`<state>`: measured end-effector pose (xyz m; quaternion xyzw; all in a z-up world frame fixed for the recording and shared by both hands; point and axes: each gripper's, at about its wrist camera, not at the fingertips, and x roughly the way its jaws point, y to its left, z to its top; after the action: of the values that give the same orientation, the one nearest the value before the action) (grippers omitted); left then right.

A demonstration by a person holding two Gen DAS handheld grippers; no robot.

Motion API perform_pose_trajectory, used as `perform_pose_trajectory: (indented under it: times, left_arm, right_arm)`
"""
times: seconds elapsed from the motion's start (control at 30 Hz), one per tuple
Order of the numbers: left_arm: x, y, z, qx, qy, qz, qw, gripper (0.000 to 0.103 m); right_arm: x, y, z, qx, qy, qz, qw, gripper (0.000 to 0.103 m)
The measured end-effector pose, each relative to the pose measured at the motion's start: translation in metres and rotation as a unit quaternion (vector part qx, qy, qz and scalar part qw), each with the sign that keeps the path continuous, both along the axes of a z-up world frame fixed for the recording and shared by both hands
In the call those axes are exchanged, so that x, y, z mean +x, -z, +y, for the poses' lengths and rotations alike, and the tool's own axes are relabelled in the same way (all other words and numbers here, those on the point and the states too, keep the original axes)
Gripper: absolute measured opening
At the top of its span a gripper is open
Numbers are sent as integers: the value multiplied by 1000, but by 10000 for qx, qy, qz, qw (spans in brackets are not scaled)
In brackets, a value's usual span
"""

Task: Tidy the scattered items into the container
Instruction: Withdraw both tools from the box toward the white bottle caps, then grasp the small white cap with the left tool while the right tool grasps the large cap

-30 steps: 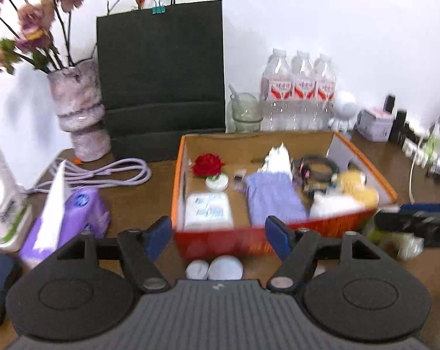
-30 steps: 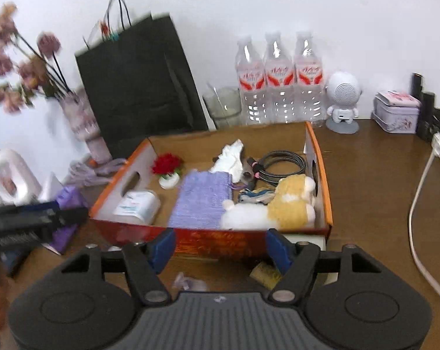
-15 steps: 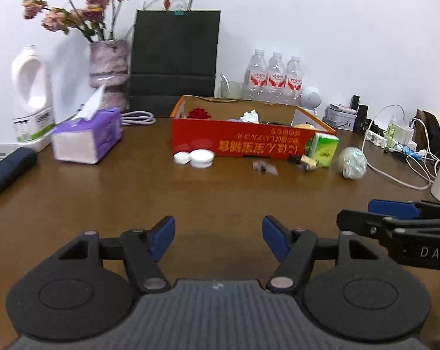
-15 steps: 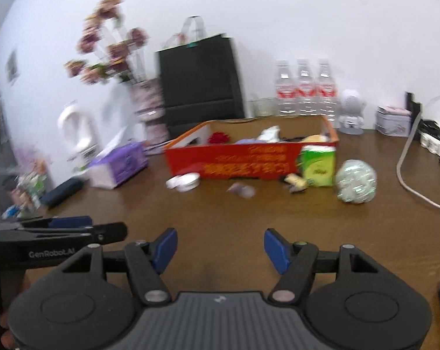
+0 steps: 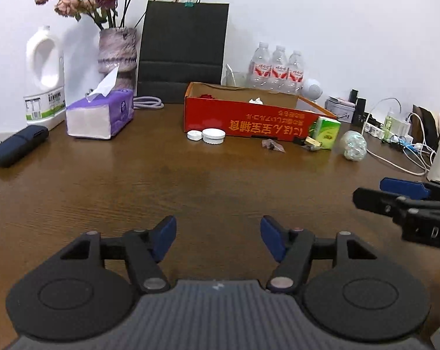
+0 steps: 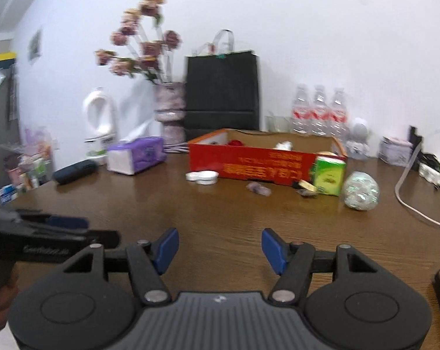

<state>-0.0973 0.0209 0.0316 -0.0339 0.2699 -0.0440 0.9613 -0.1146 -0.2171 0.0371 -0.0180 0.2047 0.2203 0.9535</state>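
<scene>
A red cardboard box (image 5: 249,121) (image 6: 250,164) stands at the back of the brown table with several items inside. In front of it lie two white lids (image 5: 207,136) (image 6: 203,176), a small crumpled wrapper (image 5: 272,145) (image 6: 258,188), a green carton (image 5: 326,132) (image 6: 328,176), a small dark-and-tan item (image 5: 310,145) (image 6: 305,188) and a shiny crumpled ball (image 5: 353,145) (image 6: 361,190). My left gripper (image 5: 218,237) is open and empty, far in front of the box. My right gripper (image 6: 220,250) is open and empty, equally far back.
A purple tissue box (image 5: 100,115), white jug (image 5: 45,73), flower vase (image 5: 118,55), black paper bag (image 5: 183,49) and water bottles (image 5: 276,68) line the back. A dark case (image 5: 19,144) lies at left. Cables (image 5: 400,157) run at right.
Both grippers have pulled far back from right above the box to low over the near table. Both stay open and empty.
</scene>
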Motion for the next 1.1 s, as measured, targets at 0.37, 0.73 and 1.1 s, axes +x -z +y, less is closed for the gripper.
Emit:
perform_pose_trajectory:
  times: [0.37,0.73,1.1]
  left_arm:
    - [100,-23,38,806,-247,-74,9964,66]
    - [163,-19,59,633,228,5,9977,66]
    - [250,6,34,622,1023,424,9919,53]
  right_arm:
    - [137,-4,44,-46,-624,892,9941,63]
    - [254,21,152,-378,-686,1203,9897,36]
    - [226,14,94,-51,-569,1197,9912,11]
